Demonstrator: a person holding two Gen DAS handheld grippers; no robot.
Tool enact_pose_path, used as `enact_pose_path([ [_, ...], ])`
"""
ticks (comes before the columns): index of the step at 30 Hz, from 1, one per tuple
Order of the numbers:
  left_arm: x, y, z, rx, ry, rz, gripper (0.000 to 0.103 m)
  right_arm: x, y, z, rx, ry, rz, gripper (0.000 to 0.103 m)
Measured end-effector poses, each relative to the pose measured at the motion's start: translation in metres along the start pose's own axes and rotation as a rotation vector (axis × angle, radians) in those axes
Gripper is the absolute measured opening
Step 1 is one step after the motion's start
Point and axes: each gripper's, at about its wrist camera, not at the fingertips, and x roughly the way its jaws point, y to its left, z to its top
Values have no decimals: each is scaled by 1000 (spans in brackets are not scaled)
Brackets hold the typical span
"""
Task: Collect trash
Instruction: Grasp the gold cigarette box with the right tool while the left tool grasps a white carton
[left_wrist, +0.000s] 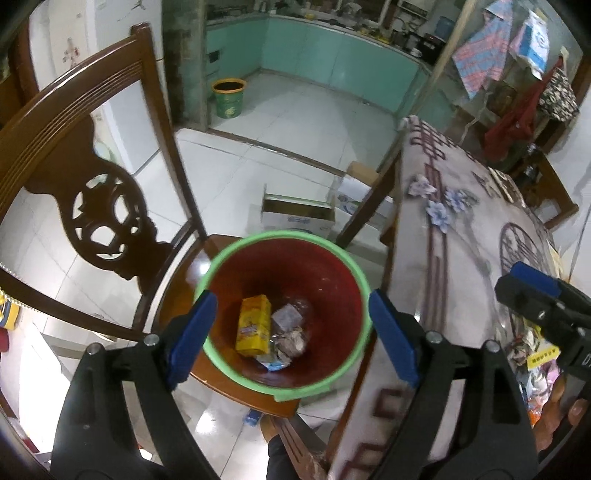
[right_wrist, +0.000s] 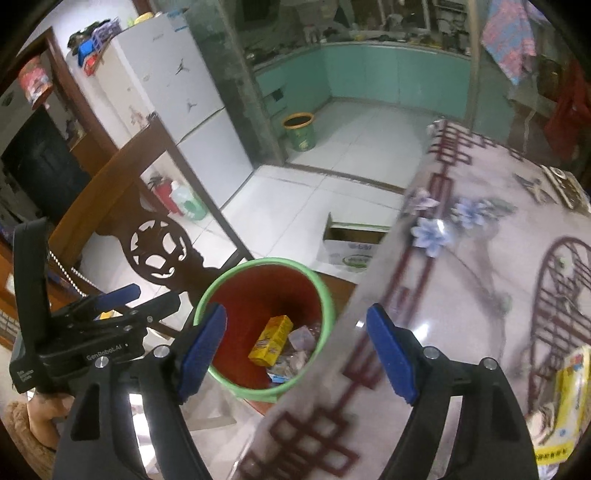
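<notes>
A red bucket with a green rim (left_wrist: 207, 273) stands on a wooden chair seat (left_wrist: 188, 266) beside the table. Inside lie a yellow carton (left_wrist: 253, 325) and crumpled wrappers (left_wrist: 291, 341). My left gripper (left_wrist: 291, 332) hangs open right above the bucket's mouth with nothing between its blue pads. My right gripper (right_wrist: 295, 343) is open and empty too, straddling the bucket's rim (right_wrist: 325, 295) and the table's edge. The same carton (right_wrist: 271, 339) lies in the bucket in the right wrist view. More wrappers, one of them a yellow packet (right_wrist: 569, 398), lie on the table at the right.
A carved wooden chair back (left_wrist: 92, 206) rises to the left of the bucket. The table (right_wrist: 480, 295) wears a patterned cloth under clear plastic. An open cardboard box (left_wrist: 295, 214) sits on the tiled floor beyond. A green bin (left_wrist: 228, 98) stands at the kitchen entrance, a white fridge (right_wrist: 177, 92) left.
</notes>
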Motion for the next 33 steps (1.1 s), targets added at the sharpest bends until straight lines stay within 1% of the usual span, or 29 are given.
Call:
enact_pose_path([
  [5,-2,-46,-8,71,9,-28,82,-35,-36,-19,61,-40,-41,76],
  [9,-3,-95,-18,125,11,-56,82,-70,-79,-40,118,-69,-83,76],
  [11,-2,-124,-25,144,26,-81,82,-90,-101,-48,136,-88,-108,76],
  [12,-3,-136,-29,153,31,-88,82,-104,-116,-52,150,-104,-123,77],
  [13,-3,-150,-34,166,34,-94,82,-114,-128,-55,163,-117,-133,81],
  [15,-5,-175,-44,183,42,-106,82,-140,-166,-61,215,-152,-171,88],
  [17,-6,-203,-54,198,53,-122,83,-159,-201,-67,260,-176,-218,88],
  [18,-7,-212,-59,203,54,-126,84,-169,-228,-71,289,-183,-252,88],
  [20,-9,-239,-68,220,55,-136,85,-181,-269,-76,323,-181,-309,88],
  [22,-11,-261,-74,234,56,-150,86,-188,-311,-81,337,-157,-358,88],
  [24,-13,-287,-78,253,55,-182,89,-187,-350,-85,327,-110,-403,88],
  [26,-14,-311,-81,281,52,-207,93,-180,-385,-88,274,-41,-453,88],
  [27,-15,-331,-84,316,56,-230,94,-174,-399,-88,240,-4,-461,88],
  [28,-14,-342,-86,339,60,-243,97,-167,-415,-87,188,50,-457,88],
  [30,-9,-379,-92,421,78,-271,98,-151,-438,-85,75,145,-443,88],
  [33,2,-418,-98,511,85,-267,98,-131,-461,-83,-66,247,-435,88],
])
